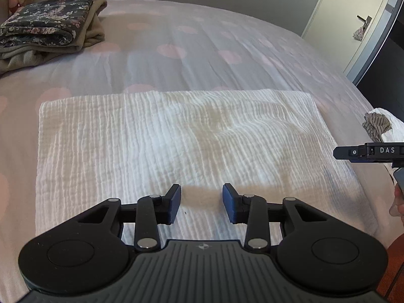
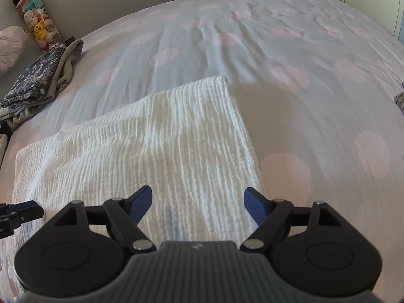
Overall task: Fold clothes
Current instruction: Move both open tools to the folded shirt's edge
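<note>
A white crinkled cloth (image 1: 176, 146) lies flat as a folded rectangle on the bed; it also shows in the right wrist view (image 2: 151, 151). My left gripper (image 1: 201, 203) is open and empty, just above the cloth's near edge. My right gripper (image 2: 198, 204) is open wide and empty, over the cloth's near right corner. The right gripper's side shows at the right edge of the left wrist view (image 1: 371, 152). The left gripper's tip shows at the left edge of the right wrist view (image 2: 20, 213).
The bed has a grey cover with pink dots (image 1: 202, 45). A folded stack of a dark floral garment on a beige one (image 1: 48, 27) lies at the far left. More clothes (image 1: 378, 123) lie at the right bed edge. Plush toys (image 2: 35, 17) stand by the wall. A door (image 1: 353, 20) is at the far right.
</note>
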`<state>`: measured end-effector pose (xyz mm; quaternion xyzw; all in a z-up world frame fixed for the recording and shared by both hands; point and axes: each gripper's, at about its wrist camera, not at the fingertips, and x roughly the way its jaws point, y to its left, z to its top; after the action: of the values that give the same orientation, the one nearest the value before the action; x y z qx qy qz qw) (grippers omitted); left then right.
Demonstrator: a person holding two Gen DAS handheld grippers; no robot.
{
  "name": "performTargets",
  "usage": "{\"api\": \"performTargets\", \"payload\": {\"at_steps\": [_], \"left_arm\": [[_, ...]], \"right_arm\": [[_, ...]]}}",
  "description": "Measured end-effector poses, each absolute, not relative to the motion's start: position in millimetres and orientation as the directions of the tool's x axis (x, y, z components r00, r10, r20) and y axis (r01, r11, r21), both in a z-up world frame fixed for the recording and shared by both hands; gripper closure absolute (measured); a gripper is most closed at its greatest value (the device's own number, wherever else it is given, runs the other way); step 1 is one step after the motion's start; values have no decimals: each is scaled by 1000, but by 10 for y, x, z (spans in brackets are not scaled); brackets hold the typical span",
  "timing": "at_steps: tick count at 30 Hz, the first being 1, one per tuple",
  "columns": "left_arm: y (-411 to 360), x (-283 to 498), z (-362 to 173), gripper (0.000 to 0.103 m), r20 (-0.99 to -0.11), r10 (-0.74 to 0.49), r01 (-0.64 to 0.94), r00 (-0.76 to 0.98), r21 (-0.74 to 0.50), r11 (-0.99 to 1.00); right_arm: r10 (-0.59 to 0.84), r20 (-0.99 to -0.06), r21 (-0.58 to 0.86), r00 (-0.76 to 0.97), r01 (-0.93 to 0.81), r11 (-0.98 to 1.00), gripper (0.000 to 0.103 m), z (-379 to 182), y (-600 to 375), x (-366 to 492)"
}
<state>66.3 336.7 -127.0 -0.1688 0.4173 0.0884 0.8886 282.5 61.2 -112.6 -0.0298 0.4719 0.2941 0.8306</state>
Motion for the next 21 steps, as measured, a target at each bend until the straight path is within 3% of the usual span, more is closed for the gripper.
{"api": "performTargets", "payload": {"at_steps": [10,13,17,21], "left_arm": [[3391,820,-1554,70,-808,56,-312,587,-161,936],[3403,832,-1560,69,-811,55,-314,582,-162,936],[3368,838,-1571,69,-810,67,-302,582,-139,943],[3372,837,-1568,69,-809,64,-303,584,-144,942]], "right_arm": [[457,-817,231,351,-528,817,20,-1411,717,3065],[462,-816,225,348,-544,808,13,-1470,746,3056],[456,-796,171,398,-575,800,12,-1417,771,2999],[446,-800,217,401,-500,838,12,-1437,662,3176]]}}
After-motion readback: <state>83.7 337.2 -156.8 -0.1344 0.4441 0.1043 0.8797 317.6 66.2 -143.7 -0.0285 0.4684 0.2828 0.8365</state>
